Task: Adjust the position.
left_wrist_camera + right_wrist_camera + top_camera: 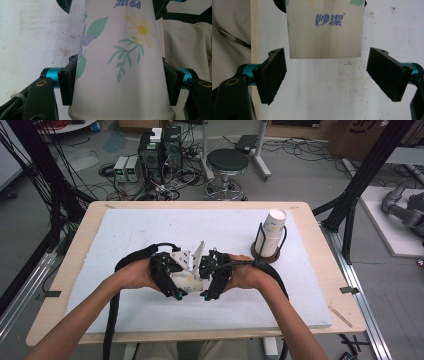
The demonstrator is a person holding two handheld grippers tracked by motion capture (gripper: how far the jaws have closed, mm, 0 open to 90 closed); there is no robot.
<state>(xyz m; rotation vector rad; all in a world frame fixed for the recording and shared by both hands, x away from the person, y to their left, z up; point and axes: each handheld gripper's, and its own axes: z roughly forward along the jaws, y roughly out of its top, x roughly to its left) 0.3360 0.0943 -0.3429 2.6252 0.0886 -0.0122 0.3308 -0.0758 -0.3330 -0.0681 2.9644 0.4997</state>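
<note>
Only overhead: second cup in holder.

white floral paper cup, black claw pads

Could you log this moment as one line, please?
left gripper: shut on cup | right gripper: open, off cup

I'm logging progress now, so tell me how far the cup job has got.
Done: a stack of cups sits in the wire holder. In hand: the left hand-held gripper is shut on a flowered paper cup, whose narrow end points at the open right hand-held gripper. Left: the right one hasn't gripped it.
</note>
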